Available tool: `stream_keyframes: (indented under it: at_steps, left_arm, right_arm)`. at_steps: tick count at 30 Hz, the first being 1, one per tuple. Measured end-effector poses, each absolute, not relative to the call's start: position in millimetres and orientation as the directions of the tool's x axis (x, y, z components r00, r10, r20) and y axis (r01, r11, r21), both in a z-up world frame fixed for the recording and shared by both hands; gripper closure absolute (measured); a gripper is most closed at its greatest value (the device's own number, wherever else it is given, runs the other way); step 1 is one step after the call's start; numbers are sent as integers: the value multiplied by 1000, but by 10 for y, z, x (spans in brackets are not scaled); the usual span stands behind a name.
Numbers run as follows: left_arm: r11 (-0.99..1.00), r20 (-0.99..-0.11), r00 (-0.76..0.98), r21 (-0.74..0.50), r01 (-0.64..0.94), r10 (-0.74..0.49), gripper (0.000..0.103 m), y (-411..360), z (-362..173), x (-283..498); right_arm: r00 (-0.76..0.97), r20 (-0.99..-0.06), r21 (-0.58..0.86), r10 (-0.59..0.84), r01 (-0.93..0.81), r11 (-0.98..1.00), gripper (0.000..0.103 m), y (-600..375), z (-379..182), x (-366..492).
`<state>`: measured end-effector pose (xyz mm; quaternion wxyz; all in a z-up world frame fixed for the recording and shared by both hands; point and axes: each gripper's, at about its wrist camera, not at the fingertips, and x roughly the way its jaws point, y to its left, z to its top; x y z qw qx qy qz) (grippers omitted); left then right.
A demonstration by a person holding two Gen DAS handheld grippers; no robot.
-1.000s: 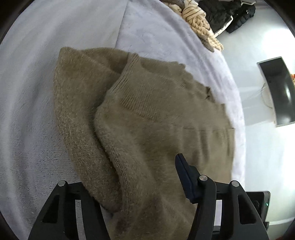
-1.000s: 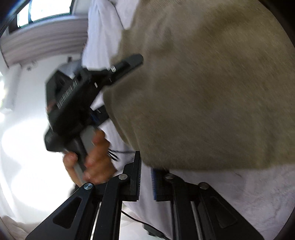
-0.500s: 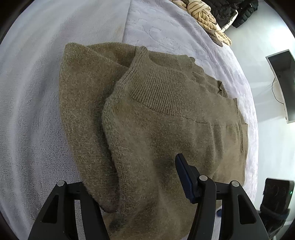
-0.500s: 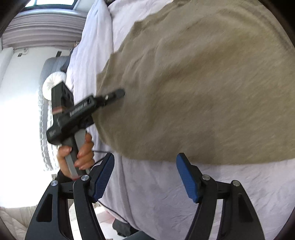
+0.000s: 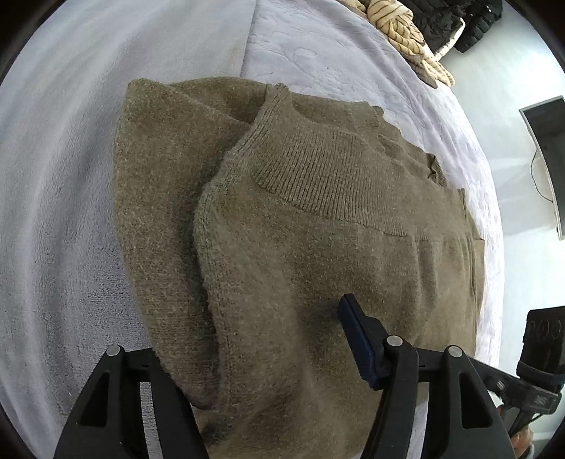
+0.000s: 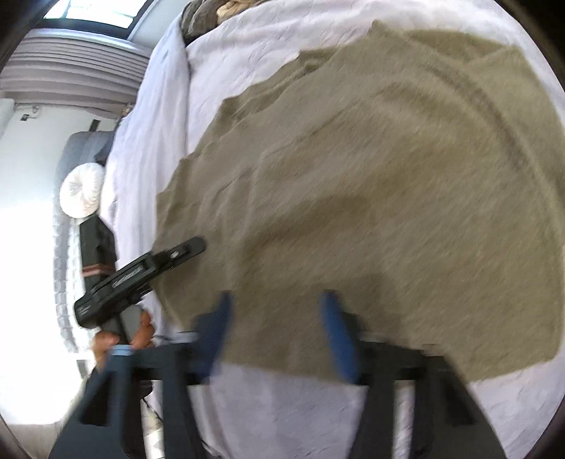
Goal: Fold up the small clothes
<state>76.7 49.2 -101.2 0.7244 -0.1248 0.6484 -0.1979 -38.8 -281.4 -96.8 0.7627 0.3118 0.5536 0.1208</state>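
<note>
An olive-brown knitted sweater (image 5: pixel 317 247) lies folded over on a pale lilac bed cover (image 5: pixel 63 176), its ribbed band on top. My left gripper (image 5: pixel 261 335) is open, its jaws spread over the sweater's near edge; cloth hides the left fingertip. In the right wrist view the same sweater (image 6: pixel 388 176) covers most of the bed. My right gripper (image 6: pixel 275 328) is open and empty just above the sweater's near hem, blurred by motion. The left gripper also shows in the right wrist view (image 6: pixel 141 275), held by a hand at the sweater's left edge.
A pile of striped beige and black clothes (image 5: pixel 416 31) lies at the far end of the bed. A dark monitor (image 5: pixel 547 159) stands on the right. A round white cushion (image 6: pixel 83 190) and a dark cloth lie beside the bed.
My right gripper has opened and let go of the sweater, then moved in over its hem. The sweater has settled flat. My left gripper has stayed open at the near edge.
</note>
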Motion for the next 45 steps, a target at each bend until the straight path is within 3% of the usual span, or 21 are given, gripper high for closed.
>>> stream_keyframes:
  at_steps: [1,5,6,7,12,20,28,35,37,41,43,45]
  left_arm:
    - [892,-891,81,-435,124,-446,37,483,-1014,767]
    - [906,-903,98,-405,125,-418,38,427,-1008,758]
    - [908,-905,109,-399,125,-412,48,431,-997,756]
    - [914,-907,128,-385,131,-401,77,428,-974,757]
    - [893,-882,150,-429,136,-447,78,466,-822,779]
    - [818,-796,225,-494,295,-562,78,13,-20,727]
    - [732,-781,206,-409,544,-590,78,-1186,426,561]
    - [659,-859,145,-256,707,-490,78,-2376,60,218]
    - [646,-886,125,-223,730,-447,70,-2544,-148,132]
    - [637,-904,93,-218,740,-417,68,-2557,-270,-20]
    - [635,-893,105,-224,739,-438,28,-2498,-186,-54]
    - [629,-864,141,-230,742,-483,23,-2468,-77,-57]
  right_arm:
    - [361,-787,584,500,173,793,81,-2840,-998,-354]
    - [338,-813,554,474,199,808,86,-2883,-1197,-278]
    - [323,-815,557,481,209,804,88,-2891,-1275,-273]
    - [319,-813,563,488,214,798,90,-2903,-1305,-285]
    - [330,-782,607,530,207,767,90,-2959,-1378,-369]
    - [356,-719,685,597,218,695,90,-3098,-1443,-444]
    - [486,-617,777,619,247,580,86,-3592,-1286,-771]
    - [561,-601,793,570,327,515,84,-4214,-1392,-1123]
    - [570,-582,810,580,342,477,84,-4293,-1478,-1191]
    - [578,-566,823,589,351,446,86,-4309,-1562,-1255]
    - [578,-564,825,590,352,443,86,-4332,-1586,-1264]
    - [582,-558,829,592,357,430,86,-4345,-1603,-1266]
